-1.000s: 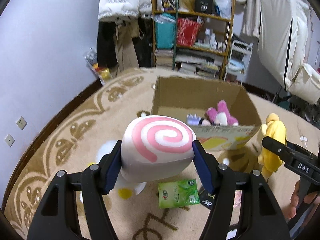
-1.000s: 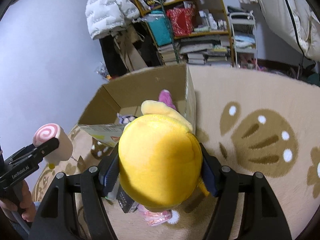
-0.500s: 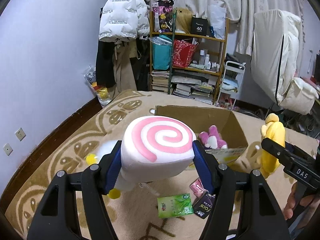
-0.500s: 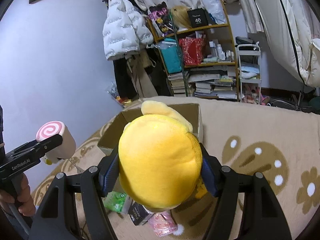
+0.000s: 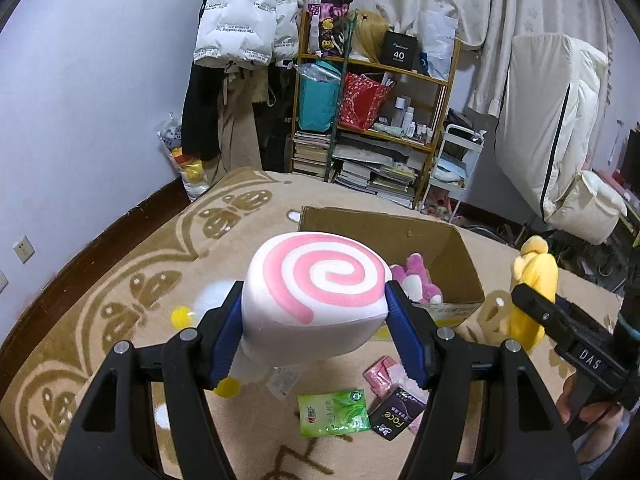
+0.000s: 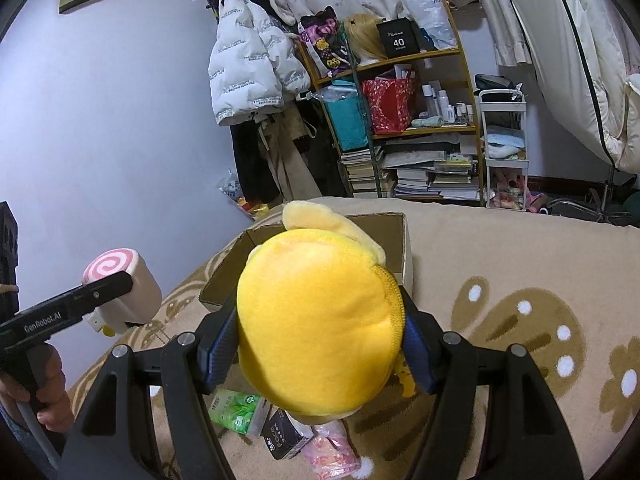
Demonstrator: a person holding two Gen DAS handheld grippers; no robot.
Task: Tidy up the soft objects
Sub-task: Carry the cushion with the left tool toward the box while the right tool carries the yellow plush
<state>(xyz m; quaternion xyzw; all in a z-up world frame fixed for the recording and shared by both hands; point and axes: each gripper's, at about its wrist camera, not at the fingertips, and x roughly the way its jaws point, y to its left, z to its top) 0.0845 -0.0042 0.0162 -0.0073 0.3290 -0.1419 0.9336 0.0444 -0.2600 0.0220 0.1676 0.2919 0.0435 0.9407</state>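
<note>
My left gripper [image 5: 318, 344] is shut on a white plush with a pink swirl [image 5: 316, 300] and holds it high above the rug. It also shows in the right wrist view [image 6: 120, 288]. My right gripper [image 6: 318, 352] is shut on a yellow plush [image 6: 316, 328], also held high; the yellow plush shows in the left wrist view [image 5: 534, 292] at the right. An open cardboard box [image 5: 452, 240] stands on the rug ahead, with a pink plush [image 5: 416, 280] inside.
Green [image 5: 334, 412], black [image 5: 396, 420] and pink [image 5: 380, 374] packets lie on the patterned rug [image 5: 140, 280] below the grippers. A cluttered shelf [image 5: 372, 120], hanging coats [image 5: 244, 32] and a white trolley [image 5: 456, 160] stand along the far wall.
Both grippers have risen with their plushes, so the box and rug look smaller and farther below. Both grips stay shut.
</note>
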